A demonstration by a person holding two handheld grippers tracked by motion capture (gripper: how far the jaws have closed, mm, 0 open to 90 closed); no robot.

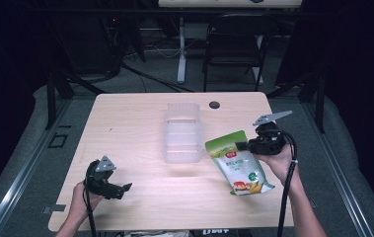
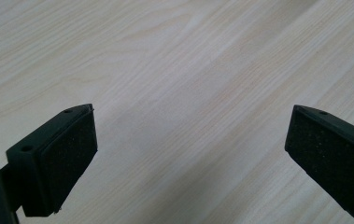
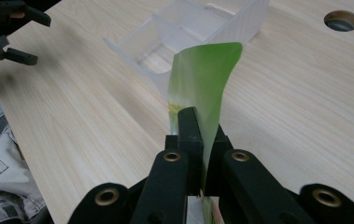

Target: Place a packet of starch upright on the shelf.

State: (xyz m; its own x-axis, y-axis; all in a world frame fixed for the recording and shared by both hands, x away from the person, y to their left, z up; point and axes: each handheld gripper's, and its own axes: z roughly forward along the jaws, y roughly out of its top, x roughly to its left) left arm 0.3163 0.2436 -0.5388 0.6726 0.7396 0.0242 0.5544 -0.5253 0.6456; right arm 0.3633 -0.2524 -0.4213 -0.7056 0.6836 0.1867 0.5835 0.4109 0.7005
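Right gripper [image 1: 243, 146] pinches green pouch [image 1: 239, 165], lifted beside clear tray [image 1: 181, 132]; left gripper [image 1: 125, 190] spread, idle over counter [image 1: 125, 123]. Next, likely: carry pouch over a compartment.

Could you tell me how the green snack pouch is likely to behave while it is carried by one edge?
The green pouch is probably floppy: in the right gripper view it curves away from the shut right gripper. It seems light, since a thin edge pinch holds it. Its glossy film may be slippery, so it could slide out if swung toward the clear container.
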